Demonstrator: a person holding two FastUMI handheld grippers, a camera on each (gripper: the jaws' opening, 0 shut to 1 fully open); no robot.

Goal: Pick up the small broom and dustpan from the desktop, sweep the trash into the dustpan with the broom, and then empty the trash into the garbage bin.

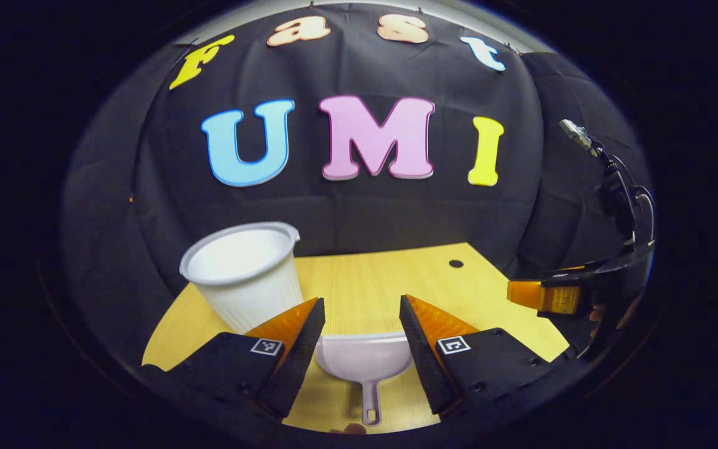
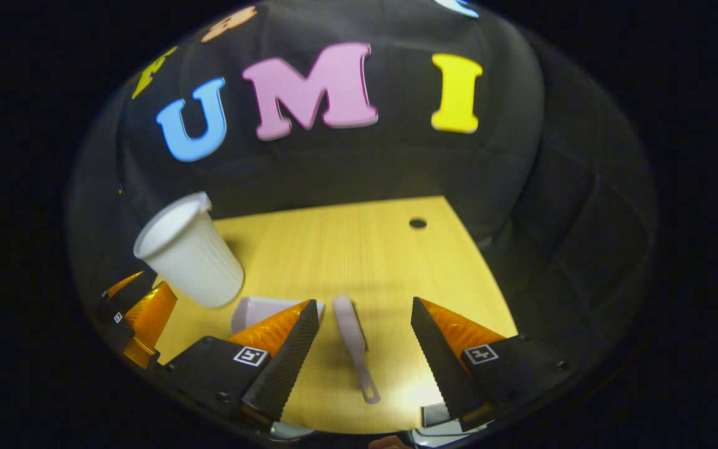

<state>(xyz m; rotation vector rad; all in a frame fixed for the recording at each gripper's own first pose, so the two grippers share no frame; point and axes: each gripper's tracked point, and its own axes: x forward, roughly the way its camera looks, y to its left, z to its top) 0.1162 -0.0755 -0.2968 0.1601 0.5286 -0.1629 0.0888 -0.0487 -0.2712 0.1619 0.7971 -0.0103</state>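
Left gripper view: the left gripper [image 1: 362,330] hangs open over the dustpan [image 1: 364,358], fingers wide either side, nothing gripped. Right gripper view: the right gripper [image 2: 365,337] spreads open above the small broom [image 2: 353,343] lying flat on the desktop [image 2: 359,249]. Neither tool looks lifted; sweeping and emptying remain. The white ribbed bin [image 1: 244,274] stands near the desktop's left edge, crowding the dustpan. No trash is discernible.

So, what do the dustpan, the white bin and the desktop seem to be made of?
Dustpan: likely smooth plastic, pale, molded handle with a hanging hole.
Garbage bin: probably thin white plastic, fine vertical ribs, rolled rim.
Desktop: light wood or wood-look laminate, straight grain, matte.
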